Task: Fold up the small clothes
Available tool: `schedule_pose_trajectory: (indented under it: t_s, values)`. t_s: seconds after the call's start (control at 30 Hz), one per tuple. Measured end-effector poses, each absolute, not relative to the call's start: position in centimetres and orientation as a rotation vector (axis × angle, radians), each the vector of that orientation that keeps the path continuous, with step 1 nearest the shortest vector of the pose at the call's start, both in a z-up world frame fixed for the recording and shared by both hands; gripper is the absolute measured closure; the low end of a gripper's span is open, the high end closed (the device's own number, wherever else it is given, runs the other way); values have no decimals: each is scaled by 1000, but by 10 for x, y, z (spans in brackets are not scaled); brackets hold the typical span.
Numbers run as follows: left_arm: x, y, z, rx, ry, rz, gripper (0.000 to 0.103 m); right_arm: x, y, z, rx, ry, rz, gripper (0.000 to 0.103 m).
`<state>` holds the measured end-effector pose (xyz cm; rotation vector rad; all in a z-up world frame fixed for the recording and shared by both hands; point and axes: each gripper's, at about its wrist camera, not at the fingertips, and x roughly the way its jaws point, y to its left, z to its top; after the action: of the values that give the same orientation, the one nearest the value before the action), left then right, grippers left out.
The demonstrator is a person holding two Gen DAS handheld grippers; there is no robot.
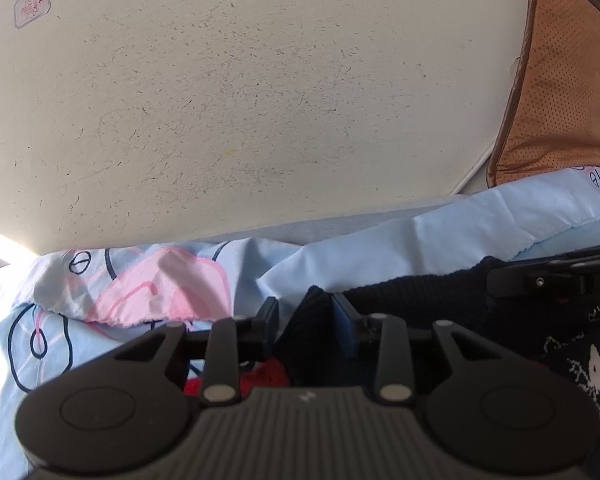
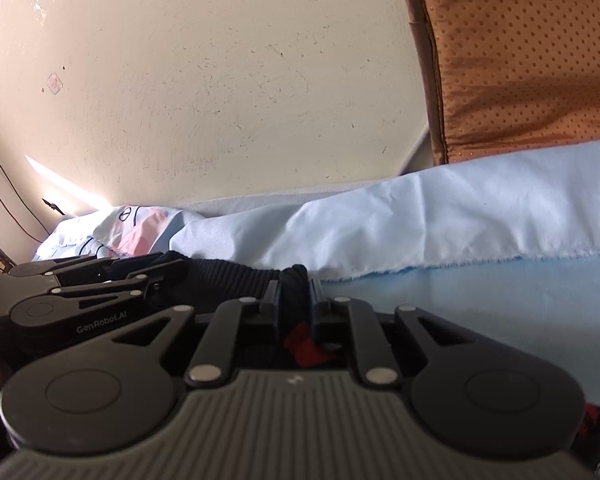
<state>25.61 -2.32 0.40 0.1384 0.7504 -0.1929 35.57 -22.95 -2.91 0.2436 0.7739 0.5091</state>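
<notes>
A small dark navy knitted sweater [image 1: 412, 300] with a white pattern and red parts lies on a light blue bed sheet [image 1: 440, 232]. My left gripper [image 1: 306, 312] is shut on a bunched fold of its ribbed edge. My right gripper [image 2: 294, 292] is shut on another fold of the same sweater [image 2: 228, 276], with a red patch behind the fingers. In the right wrist view the left gripper [image 2: 168, 276] lies at the left on the sweater. In the left wrist view the right gripper's body [image 1: 552, 276] shows at the right edge.
A cream wall [image 1: 260, 100] rises right behind the bed. An orange-brown dotted cushion [image 2: 532, 52] leans at the back right. The sheet has a pink and black print [image 1: 152, 288] at the left. A thin cable [image 2: 8, 196] hangs at the far left.
</notes>
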Motion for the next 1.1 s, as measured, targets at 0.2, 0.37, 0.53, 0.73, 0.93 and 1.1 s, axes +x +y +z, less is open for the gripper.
schedule_pose_trajectory:
  t_s: [0.2,0.37,0.53,0.73,0.93,1.1]
  values:
    - [258,-26,2,145,749,-180,68,355,-230,-29,246,763,498,79]
    - [257,-28,2,152,746,-173,66,354,-231,-28,250,754,490,76]
    - [257,-27,2,150,747,-167,62,353,-236,-26,271,734,491,67]
    - [258,-25,2,137,751,-152,53,353,-245,-26,334,720,478,51]
    - [259,-21,3,114,762,-141,34,353,-269,-29,493,693,452,26]
    - [255,-20,6,107,747,-174,13,346,-267,-24,469,647,432,7]
